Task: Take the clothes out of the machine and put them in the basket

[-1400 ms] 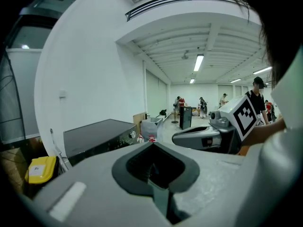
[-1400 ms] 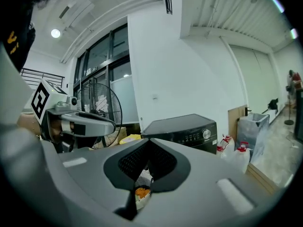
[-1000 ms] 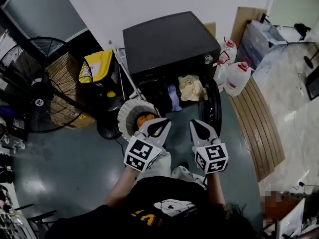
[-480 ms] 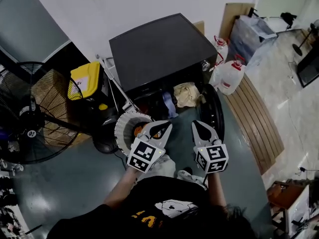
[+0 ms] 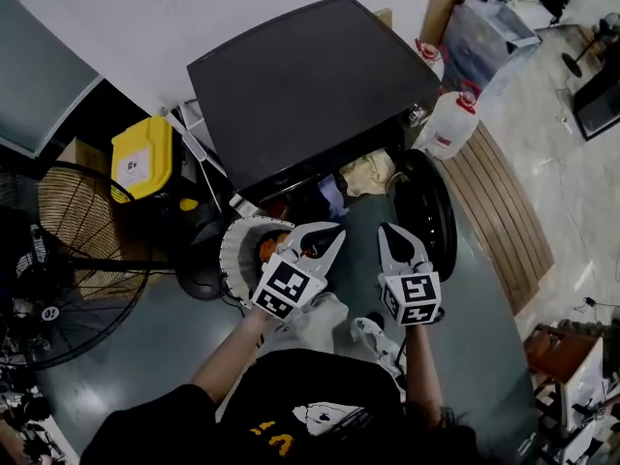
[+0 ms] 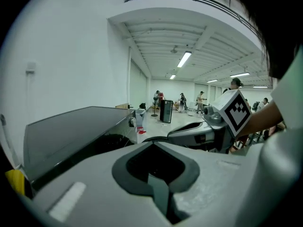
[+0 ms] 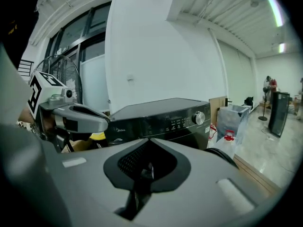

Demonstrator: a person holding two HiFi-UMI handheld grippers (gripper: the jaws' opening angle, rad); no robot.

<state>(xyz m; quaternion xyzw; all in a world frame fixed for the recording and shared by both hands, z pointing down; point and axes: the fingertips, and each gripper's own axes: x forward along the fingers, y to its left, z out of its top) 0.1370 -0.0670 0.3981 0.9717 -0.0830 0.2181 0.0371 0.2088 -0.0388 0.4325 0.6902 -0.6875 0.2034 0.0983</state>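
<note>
The black washing machine [image 5: 310, 76] stands with its round door [image 5: 432, 223] swung open to the right. A beige cloth [image 5: 368, 172] and a bluish cloth [image 5: 330, 198] show in the drum's mouth. A white round basket [image 5: 235, 243] sits on the floor left of the opening, with something orange [image 5: 268, 250] inside. My left gripper [image 5: 336, 231] is shut and empty, over the basket's right rim. My right gripper [image 5: 387, 229] is shut and empty, just in front of the door. Both point at the machine [image 7: 161, 117], a short way off it.
A yellow container [image 5: 140, 158] and a large floor fan [image 5: 68, 250] stand left of the machine. White jugs with red caps [image 5: 453, 124], a clear bin [image 5: 484, 32] and a wooden slatted board [image 5: 513, 221] lie to the right. The person's legs are below the grippers.
Both grippers have moved forward and down toward the machine's opening, still shut. The machine now looms larger and nearer in the head view.
</note>
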